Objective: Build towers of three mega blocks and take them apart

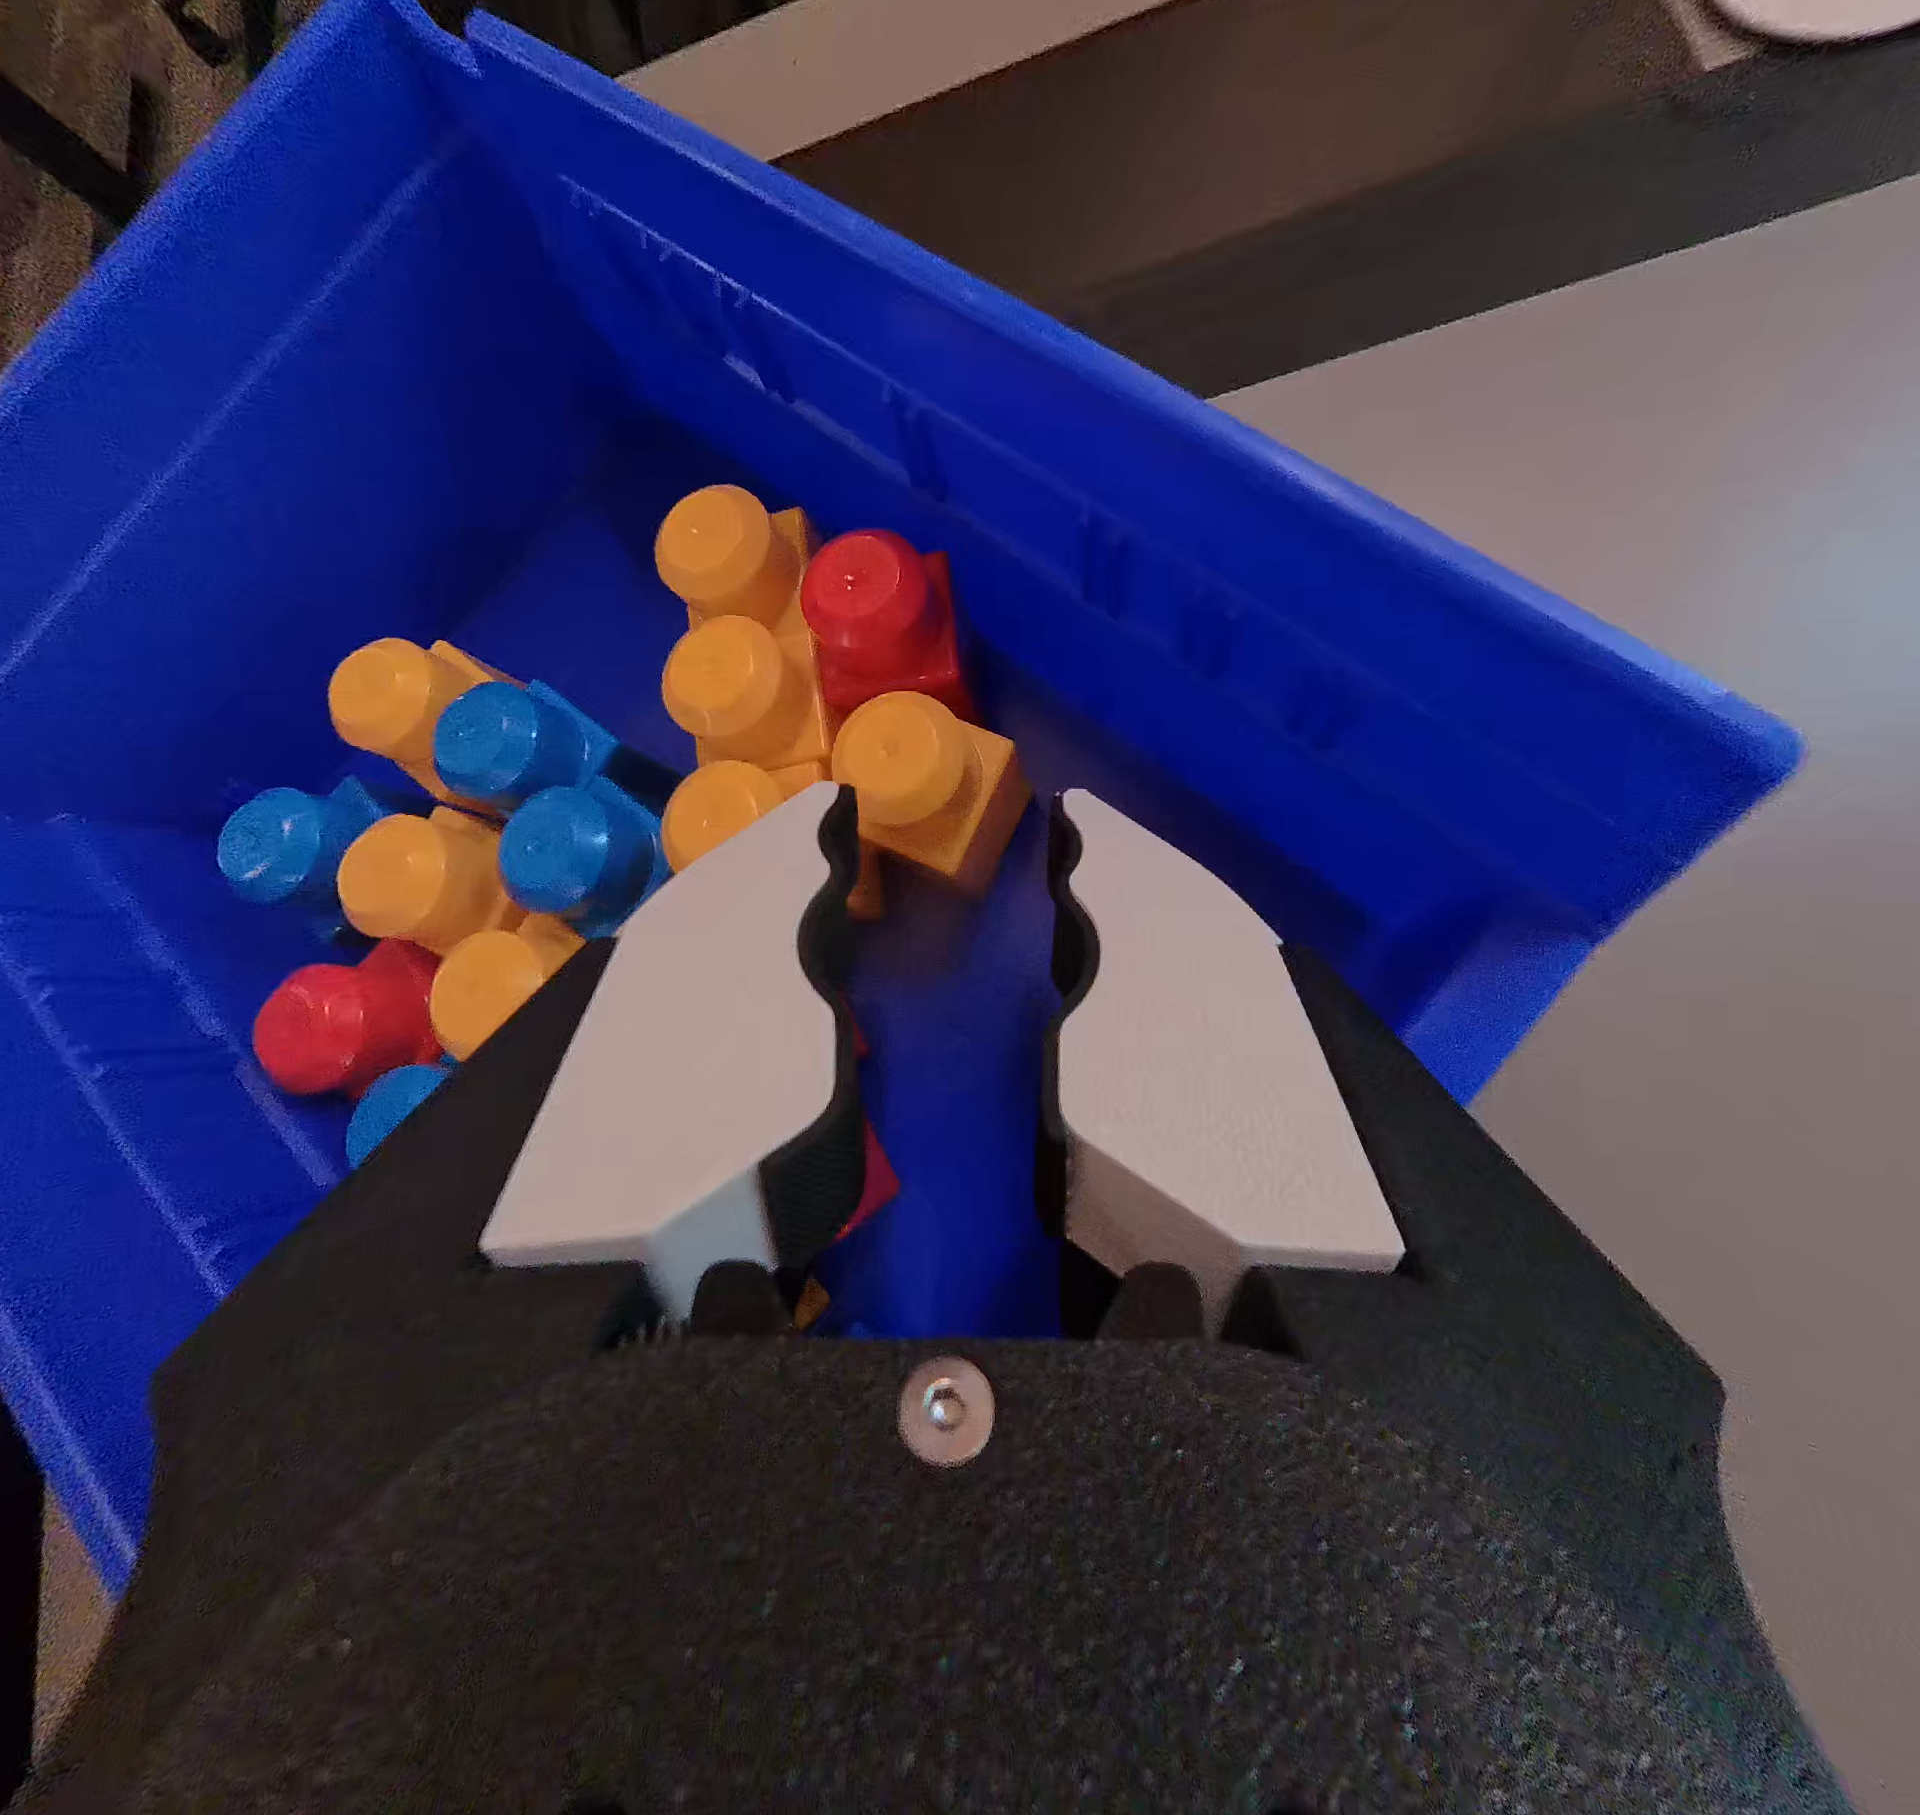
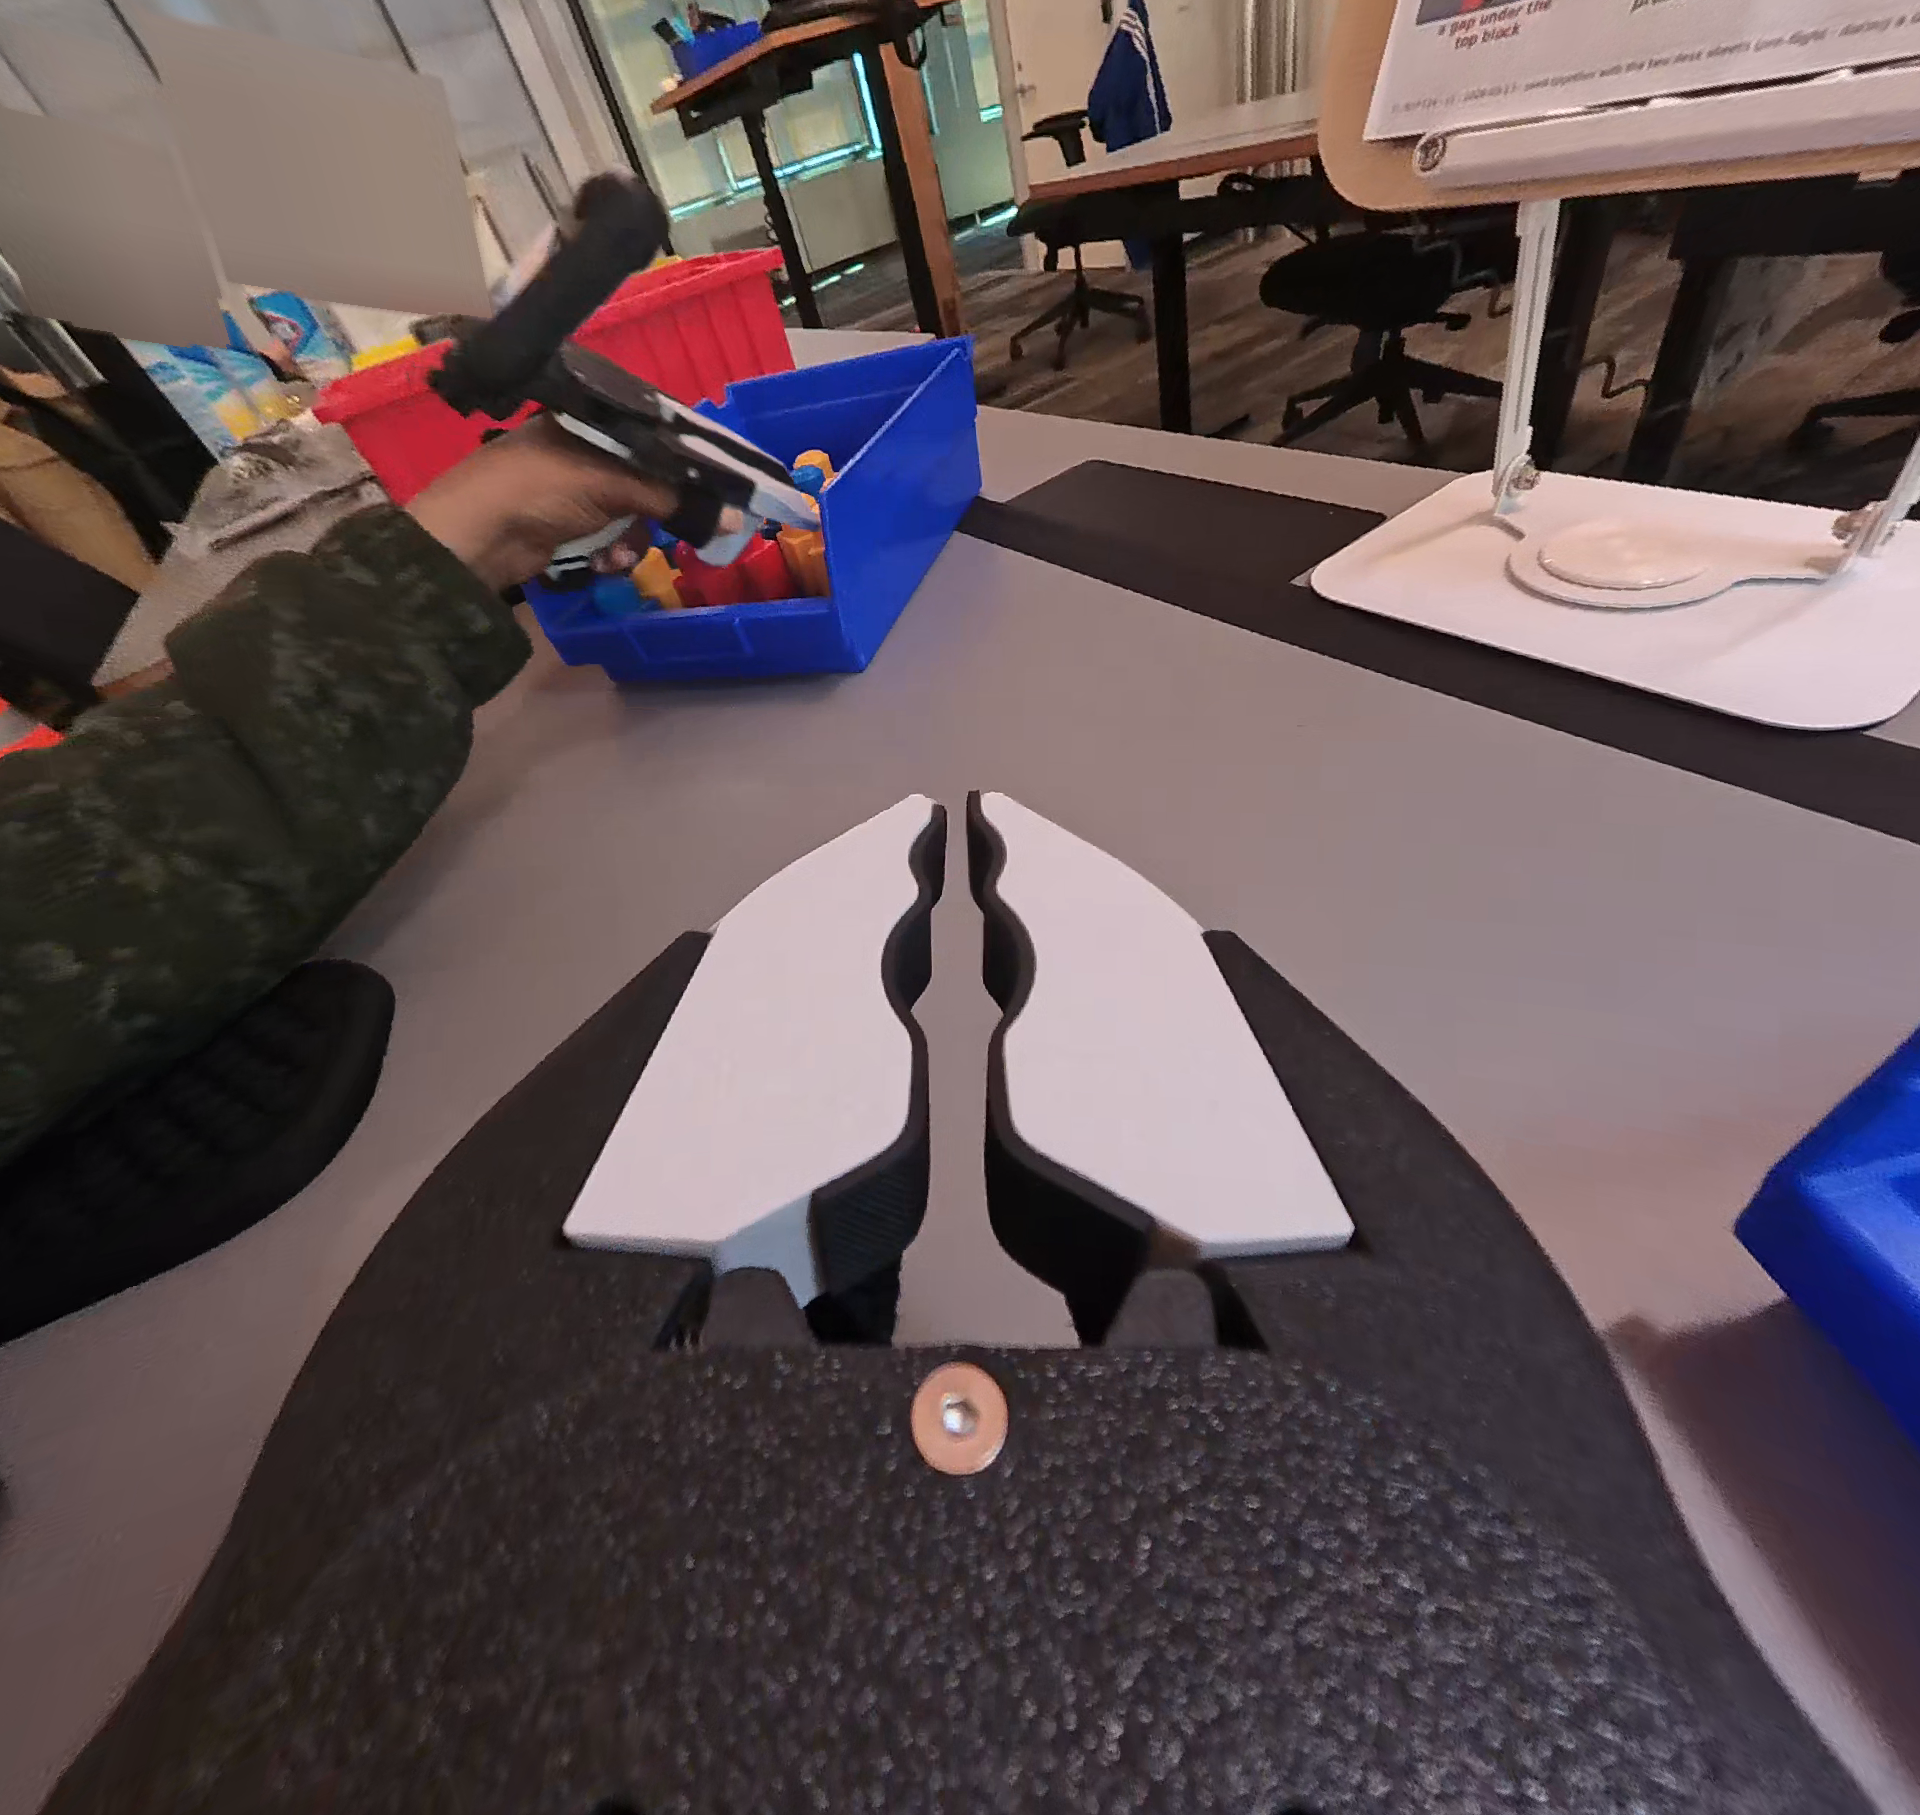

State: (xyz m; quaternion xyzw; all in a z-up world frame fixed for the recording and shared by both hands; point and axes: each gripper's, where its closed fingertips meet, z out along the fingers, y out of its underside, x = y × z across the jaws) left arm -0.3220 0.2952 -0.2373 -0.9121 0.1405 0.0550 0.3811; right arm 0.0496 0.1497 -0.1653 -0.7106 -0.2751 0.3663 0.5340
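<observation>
Blocks [image 1: 727,685] in yellow, red and blue lay heaped inside the blue bin [image 1: 1039,394] on the grey table [image 2: 1143,726]. Left gripper [image 1: 951,799] hung over the bin's right side, jaws apart and empty (a yellow block [image 1: 925,778] sat just beyond its tips). Right gripper [image 2: 957,804] hovered above bare tabletop, well apart from the bin, fingers nearly touching, gripping nothing.

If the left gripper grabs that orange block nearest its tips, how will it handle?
The orange block looks like rigid, hollow plastic, so probably light and stiff. Its glossy round stud may slip between the left gripper fingers. Leaning on neighbours in the bin, it may shift them.
</observation>
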